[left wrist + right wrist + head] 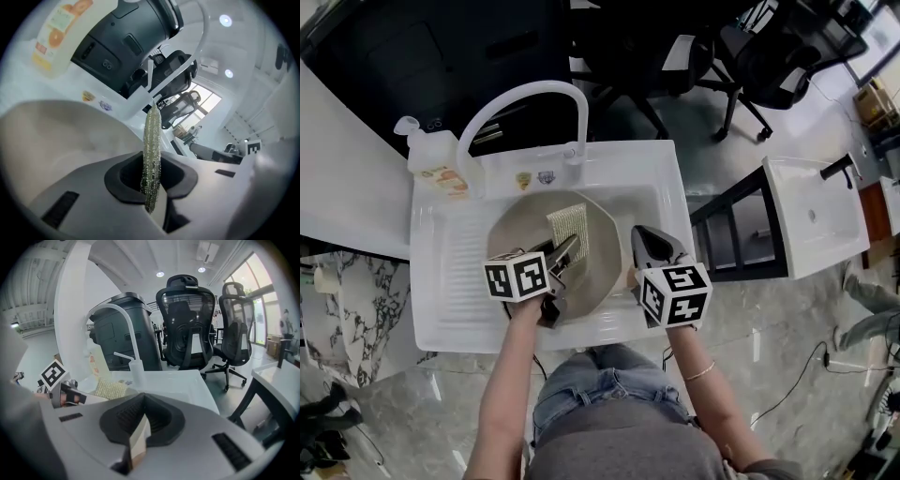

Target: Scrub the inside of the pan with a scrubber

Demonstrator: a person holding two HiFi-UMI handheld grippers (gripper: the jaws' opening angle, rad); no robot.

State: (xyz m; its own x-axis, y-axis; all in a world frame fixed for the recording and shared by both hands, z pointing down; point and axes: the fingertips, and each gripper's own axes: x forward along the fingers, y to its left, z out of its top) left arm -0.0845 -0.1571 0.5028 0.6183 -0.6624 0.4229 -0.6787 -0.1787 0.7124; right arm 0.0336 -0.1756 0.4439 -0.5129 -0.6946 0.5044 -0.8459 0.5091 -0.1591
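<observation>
Two left fingers pinch scrubber over pan.

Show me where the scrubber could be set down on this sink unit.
Bare: the ribbed white drainboard, between the orange-labelled soap bottle and the round beige pan; also the back ledge right of the white arched faucet. Crowded: the basin, holding pan, left gripper, right gripper.

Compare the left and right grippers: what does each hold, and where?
The left gripper is shut on the scrubber; the right gripper is shut on the rim of the pan. The left gripper reaches over the pan's inside; the right gripper sits at its right edge. Both are closed.
</observation>
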